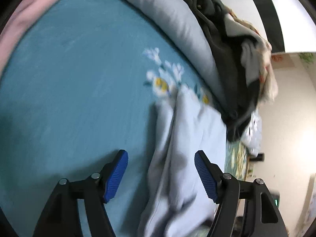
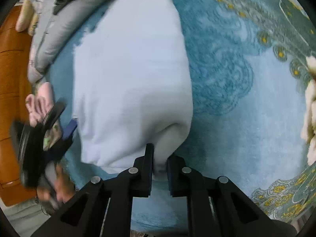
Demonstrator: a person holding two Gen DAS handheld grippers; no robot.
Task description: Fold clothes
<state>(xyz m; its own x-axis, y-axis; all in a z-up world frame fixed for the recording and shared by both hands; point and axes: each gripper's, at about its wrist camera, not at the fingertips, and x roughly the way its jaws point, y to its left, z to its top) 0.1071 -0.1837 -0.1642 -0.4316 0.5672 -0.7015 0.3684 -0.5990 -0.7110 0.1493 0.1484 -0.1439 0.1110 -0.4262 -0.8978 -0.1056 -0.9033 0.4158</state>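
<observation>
Two hand-held tools work over a bed covered in a teal blanket (image 1: 69, 88) with a flower pattern. A pale blue garment (image 2: 130, 75) lies spread on the blanket, seemingly folded lengthwise into a long panel.

From the right wrist view, the right tool (image 2: 159, 169) sits at 6 o'clock, its jaws nearly closed and pinching a bunched bit of the garment's near end, probably so that end can be lifted over for the next fold. At 8 o'clock the left tool (image 2: 68, 131) shows as a blurred dark shape just beside the cloth's edge.

From the left wrist view, the left tool (image 1: 161, 174) stands wide open and gripping nothing; the garment lies below, between its blue pads, likely ready for a fresh grip.

A grey quilt (image 1: 167, 19) and dark clothes (image 1: 227, 59) are heaped from 12 to 3 o'clock, seemingly pushed aside to leave folding room.
</observation>
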